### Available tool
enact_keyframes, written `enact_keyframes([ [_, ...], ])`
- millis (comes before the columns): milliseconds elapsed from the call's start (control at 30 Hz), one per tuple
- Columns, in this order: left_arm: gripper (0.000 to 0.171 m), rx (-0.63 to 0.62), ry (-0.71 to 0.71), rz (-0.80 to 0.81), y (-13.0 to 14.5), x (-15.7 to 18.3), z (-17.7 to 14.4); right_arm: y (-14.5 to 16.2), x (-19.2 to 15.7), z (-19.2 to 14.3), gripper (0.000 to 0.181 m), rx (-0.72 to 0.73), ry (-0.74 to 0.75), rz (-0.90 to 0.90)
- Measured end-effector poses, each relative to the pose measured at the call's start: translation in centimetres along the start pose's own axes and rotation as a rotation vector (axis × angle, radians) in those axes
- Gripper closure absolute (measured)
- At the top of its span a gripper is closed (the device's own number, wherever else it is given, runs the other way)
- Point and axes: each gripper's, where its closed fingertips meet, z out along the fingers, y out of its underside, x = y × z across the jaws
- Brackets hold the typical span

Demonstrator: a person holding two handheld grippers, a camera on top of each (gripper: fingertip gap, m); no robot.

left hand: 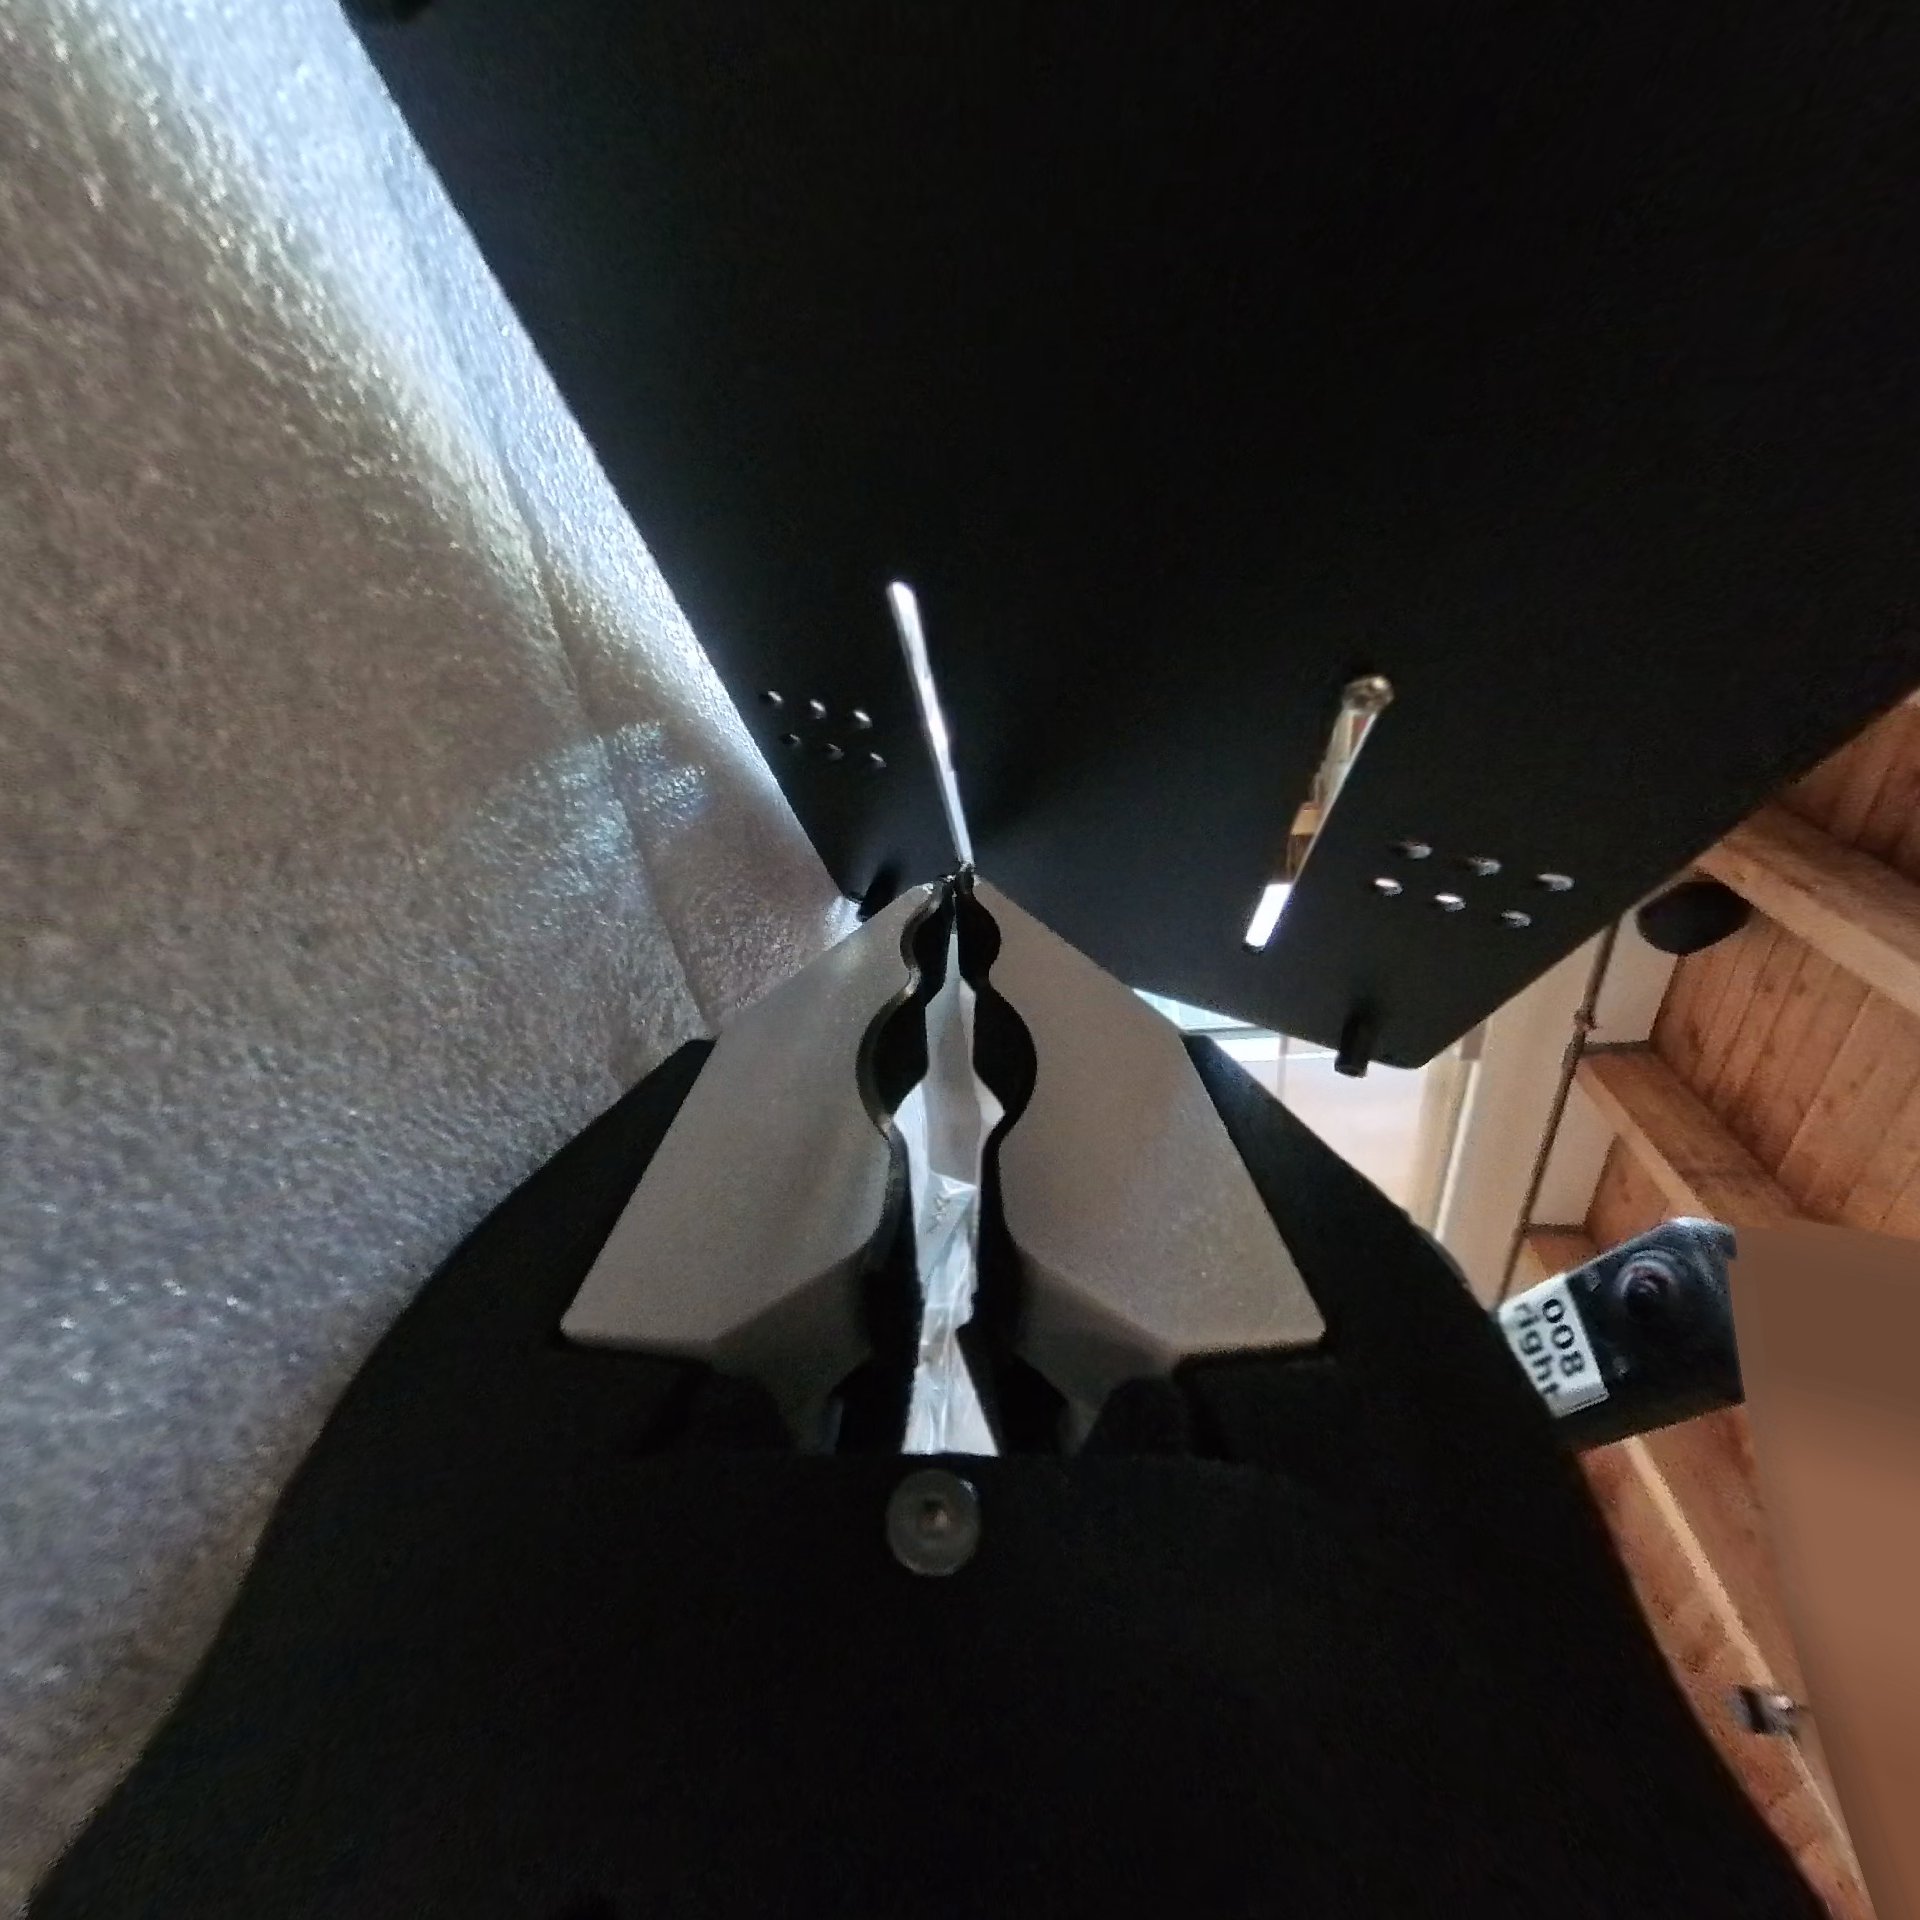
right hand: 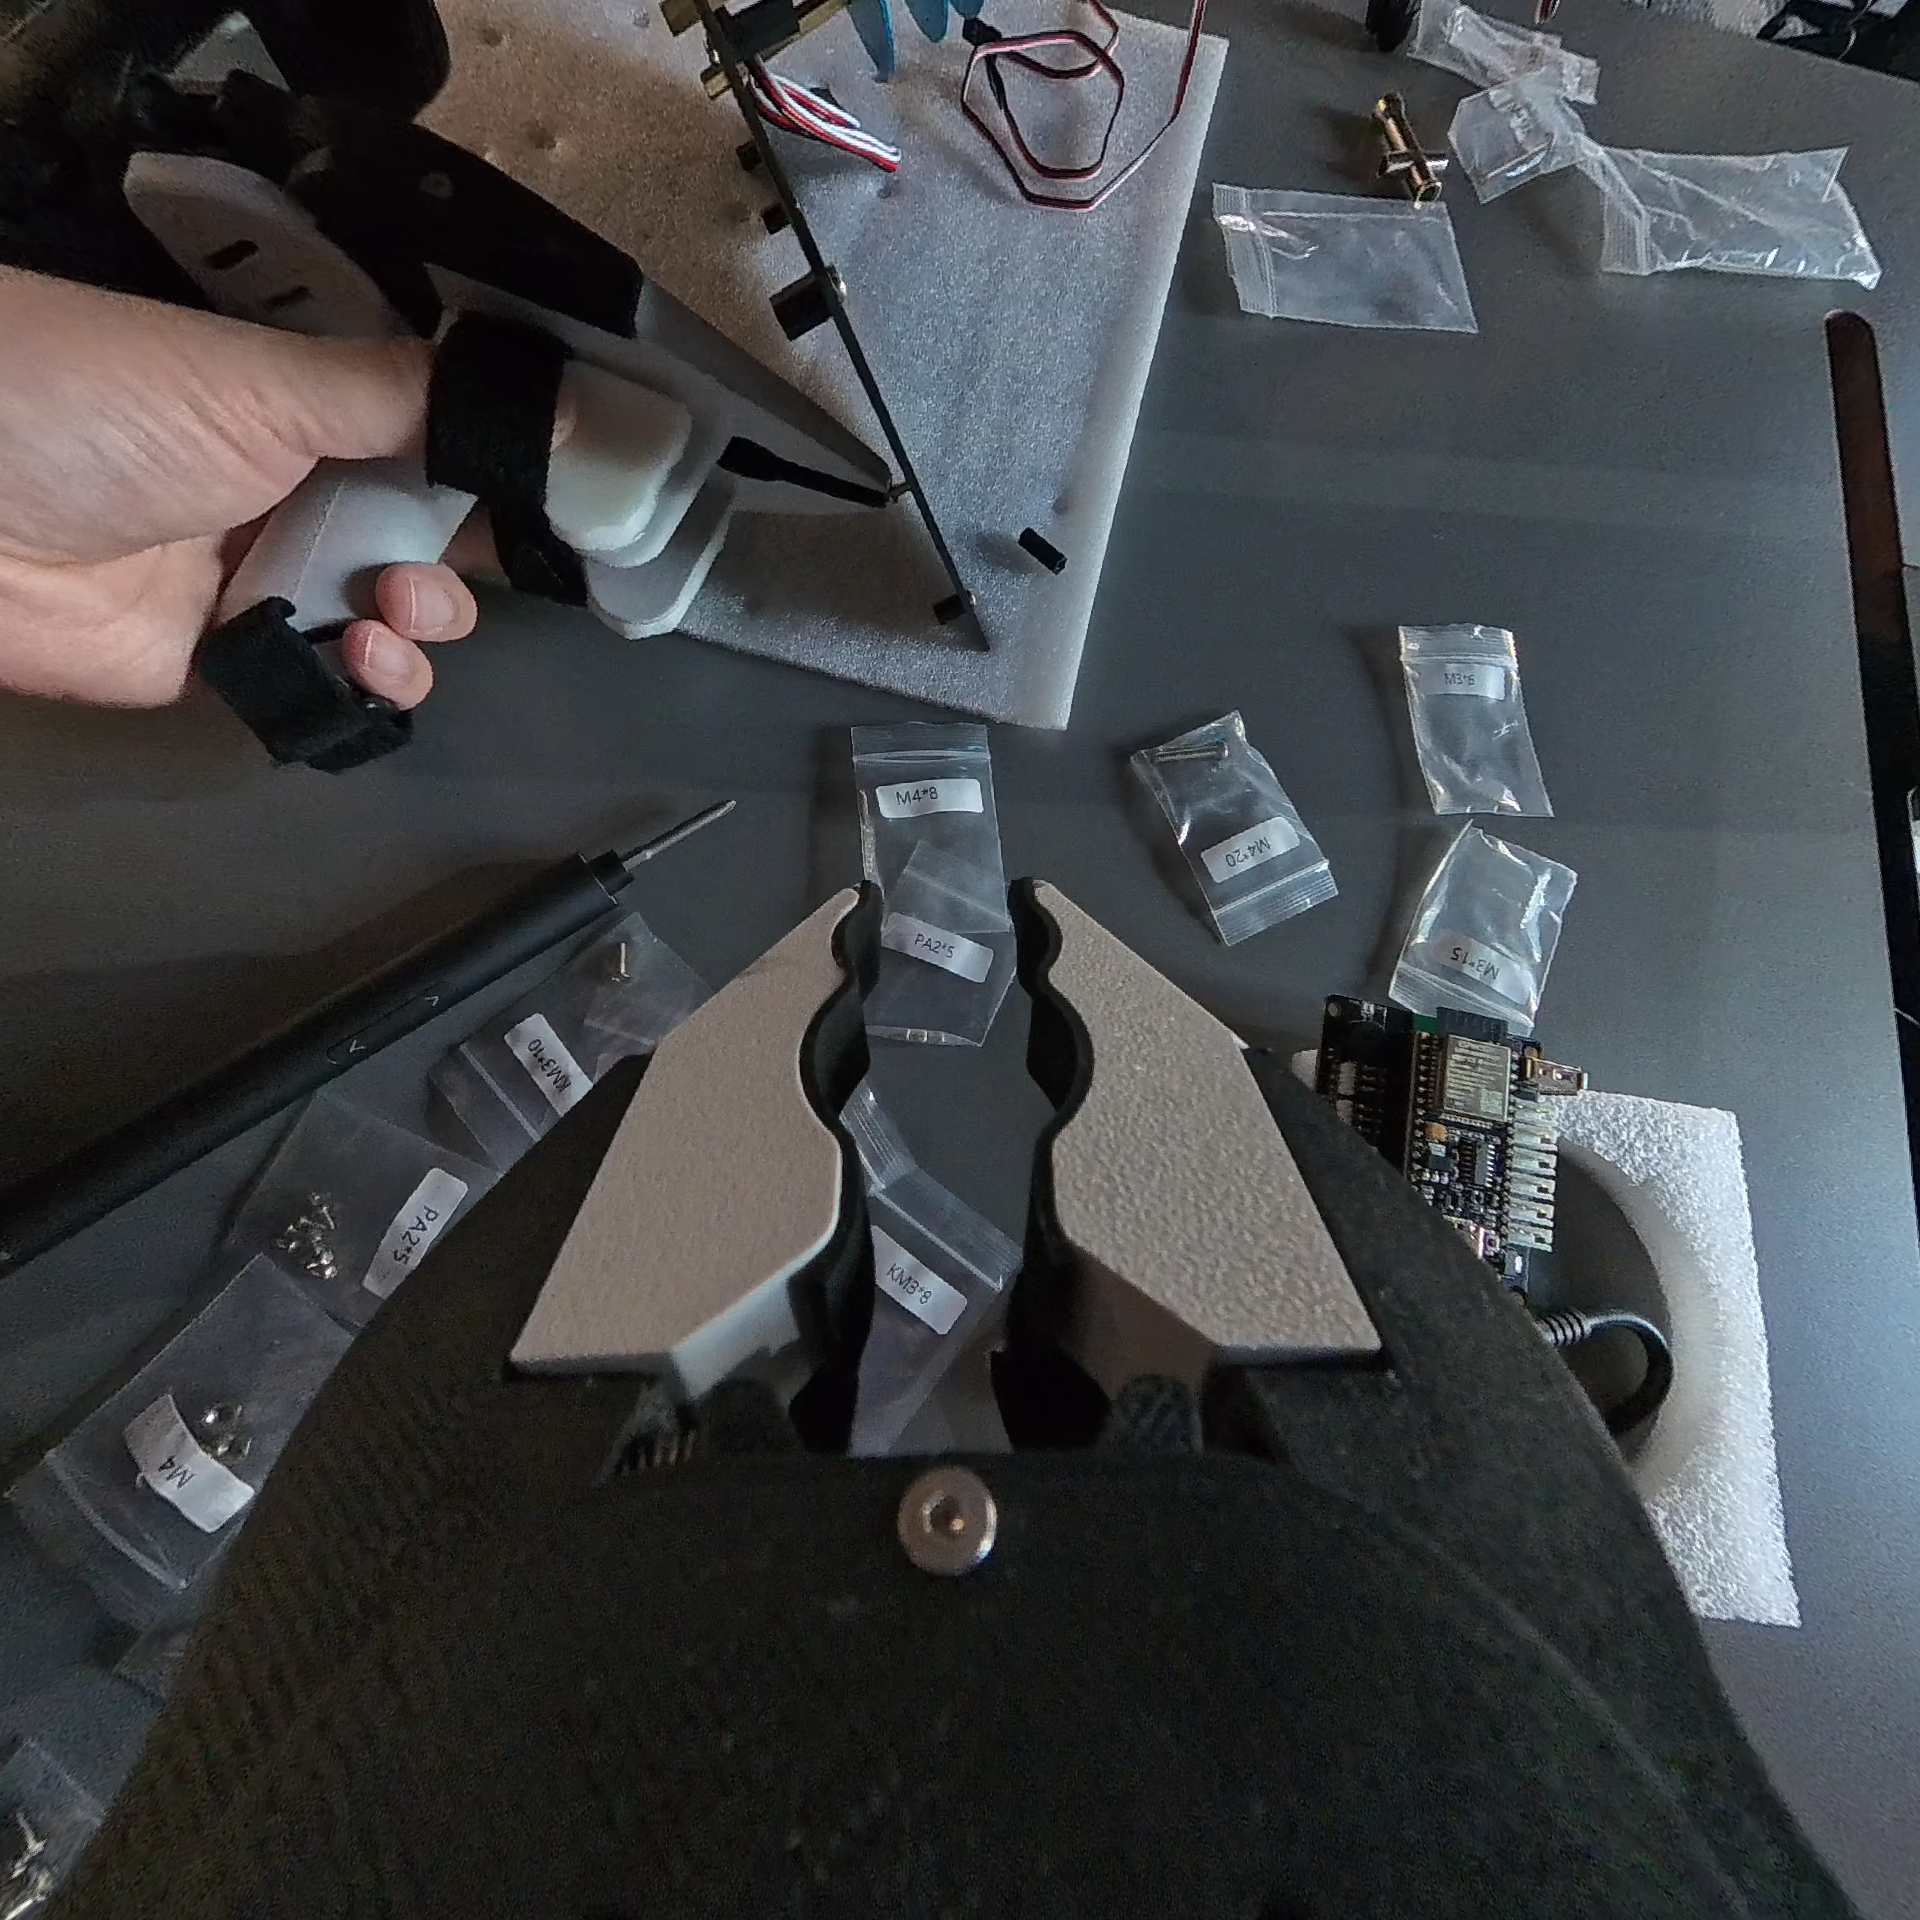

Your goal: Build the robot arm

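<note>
While the left tongs (left hand: 961,894) pinch the flat black perforated plate (left hand: 1195,416) edge, only the right view shows the right tongs (right hand: 940,894) — wide apart above clear screw bags (right hand: 930,831) on the grey bench (right hand: 1455,520).

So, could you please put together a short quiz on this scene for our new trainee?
1. True or false: the right tool is open above small clear bags.
2. What does the left tool grip? A) the edge of the black panel B) a hammer C) a blue cup
3. Fill in: the black screwdriver lies on the grey table to the ___ of the right tool.

Key: 1 true; 2 A; 3 left.
</note>
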Motion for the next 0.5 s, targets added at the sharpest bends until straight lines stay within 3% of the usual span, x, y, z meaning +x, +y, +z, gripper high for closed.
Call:
enact_keyframes([
  [500, 0.171, -0.011, 0.003, -0.141, -0.08, 0.15, 0.12, 0.43, -0.68, 0.56, 0.156, -0.024, -0.017, -0.016],
])
